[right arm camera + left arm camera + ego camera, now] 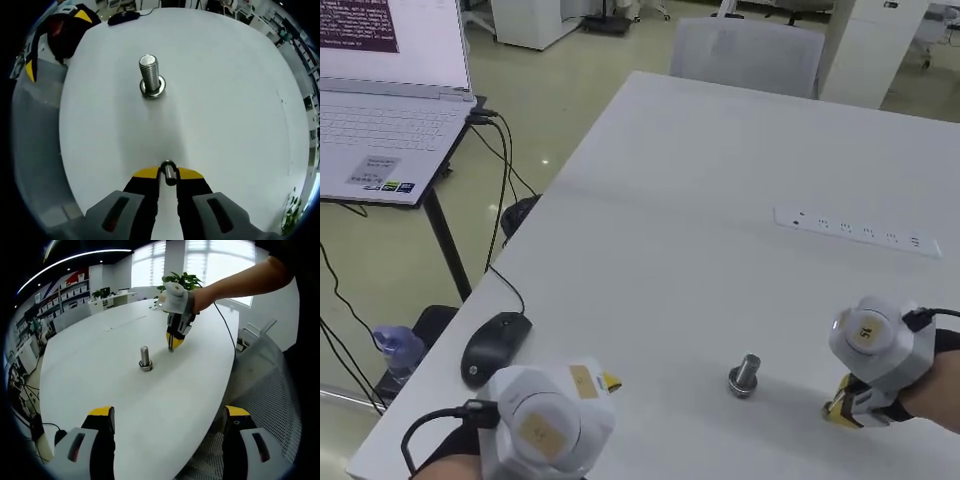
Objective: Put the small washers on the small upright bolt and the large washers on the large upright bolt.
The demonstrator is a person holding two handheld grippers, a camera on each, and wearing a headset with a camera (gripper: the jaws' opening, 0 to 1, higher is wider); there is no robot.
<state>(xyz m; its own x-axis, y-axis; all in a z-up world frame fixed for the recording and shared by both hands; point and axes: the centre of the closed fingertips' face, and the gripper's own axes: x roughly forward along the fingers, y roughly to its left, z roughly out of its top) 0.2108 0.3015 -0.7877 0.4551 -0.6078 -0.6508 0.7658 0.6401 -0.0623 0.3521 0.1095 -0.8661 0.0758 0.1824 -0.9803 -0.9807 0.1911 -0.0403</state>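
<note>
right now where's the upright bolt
In the head view the upright bolt stands on the white table between the left claw and the right claw, nearer the right, which pinches a small metal part.

A wide white desk [700, 200] carries a black computer mouse [495, 346] near its left edge. A long white power strip [855, 232] lies well apart from it, towards the far right. A grey mesh-backed chair [745, 55] stands at the far end, and to the left an open white laptop [385, 125] sits on a black-legged stand [445, 240], with a clear blue-tinted plastic bottle [398, 350] on the floor below. A green leafy plant [182, 280] stands beyond the desk.
</note>
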